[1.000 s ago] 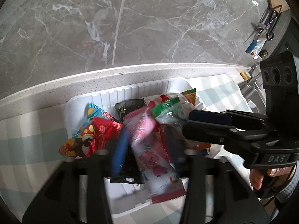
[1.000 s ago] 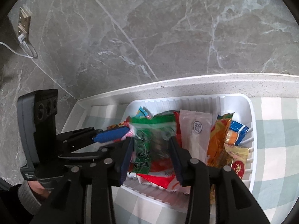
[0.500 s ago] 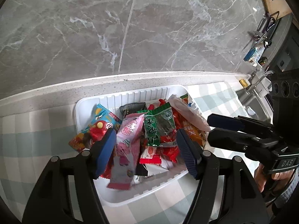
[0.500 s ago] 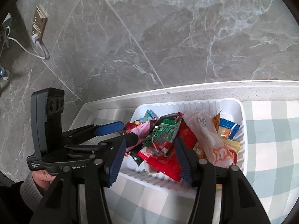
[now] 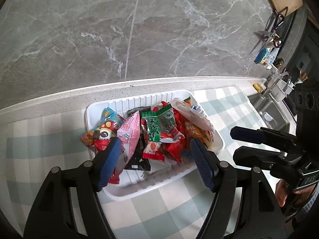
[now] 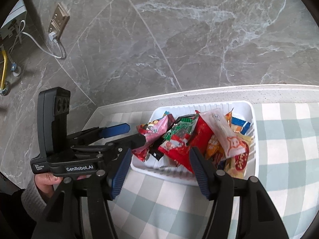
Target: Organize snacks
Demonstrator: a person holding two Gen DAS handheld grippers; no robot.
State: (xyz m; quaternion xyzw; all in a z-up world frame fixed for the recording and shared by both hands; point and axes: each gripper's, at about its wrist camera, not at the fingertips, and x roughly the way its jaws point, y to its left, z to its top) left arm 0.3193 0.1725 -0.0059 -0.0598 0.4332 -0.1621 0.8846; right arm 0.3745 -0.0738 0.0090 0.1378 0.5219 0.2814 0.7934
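Observation:
A white ribbed tray [image 5: 139,97] [image 6: 253,117] sits on the checked cloth near the wall, heaped with several snack packets. A pink packet [image 5: 132,133] [image 6: 157,131] and a green packet [image 5: 157,123] [image 6: 179,127] lie on top of the heap. My left gripper [image 5: 157,159] is open and empty, above the tray's near edge. It also shows in the right wrist view [image 6: 129,133] at the tray's left side. My right gripper [image 6: 159,171] is open and empty, before the tray's near edge. It shows in the left wrist view [image 5: 241,141] to the right of the tray.
The green-and-white checked cloth [image 5: 49,159] [image 6: 289,159] covers the counter. A grey marble wall [image 5: 139,29] rises behind the tray. A sink with a faucet [image 5: 275,91] lies at the far right. A wall socket with a cable [image 6: 57,25] is at the left.
Both grippers have let go of their packets, the left the pink one and the right the green one, and pulled back and up from the tray. The packets now lie on the heap.

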